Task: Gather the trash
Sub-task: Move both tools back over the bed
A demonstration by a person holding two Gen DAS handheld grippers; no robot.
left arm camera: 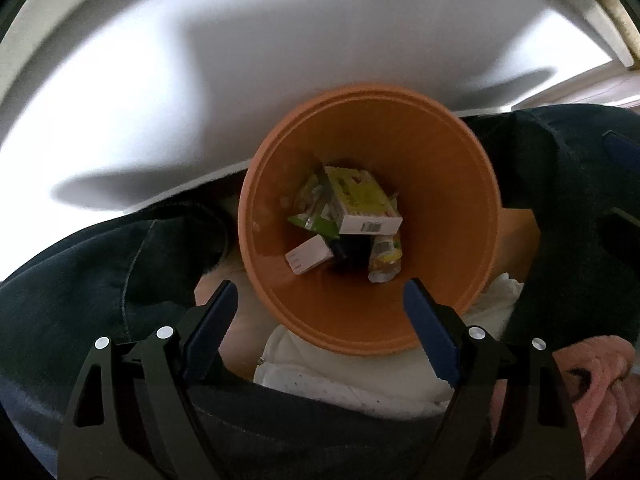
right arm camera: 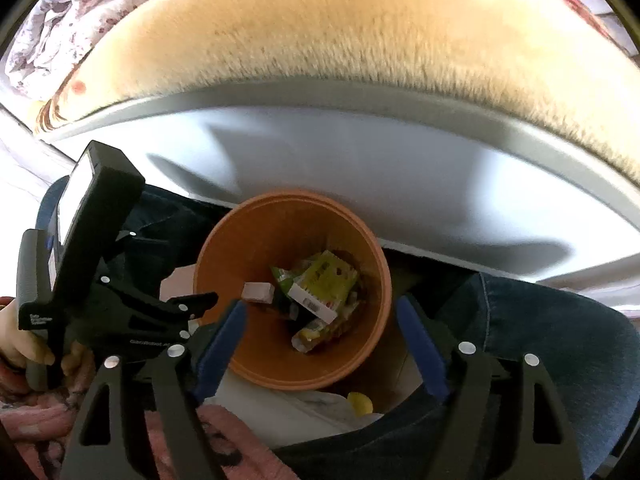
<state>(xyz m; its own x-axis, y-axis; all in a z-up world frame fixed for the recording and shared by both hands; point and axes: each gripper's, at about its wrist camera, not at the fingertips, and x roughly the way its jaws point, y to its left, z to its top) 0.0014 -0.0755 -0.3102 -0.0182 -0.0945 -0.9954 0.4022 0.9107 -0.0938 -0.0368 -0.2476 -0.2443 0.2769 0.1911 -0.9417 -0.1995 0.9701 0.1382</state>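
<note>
I see strong fisheye bending toward every edge. Daylight glares on the white surface (left arm camera: 280, 60) around twelve o'clock, shadows streak it, and everything below sits dim and soft.

Worktop (left arm camera: 280, 60): white, smooth, with soft grey shadows across it; lies on the far side in both views. Fur throw (right arm camera: 340, 28): cream-tan, long pile, beyond the worktop's far edge. Floral quilt (right arm camera: 60, 28): white with dark red flowers, crumpled, far left. Jeans (right arm camera: 560, 340): dark blue denim on a person's legs, near side, left and right. Pink fleece (left arm camera: 592, 392): fuzzy cloth, near right in the left wrist view. White cloth (left arm camera: 340, 380): dotted, between the legs.
</note>
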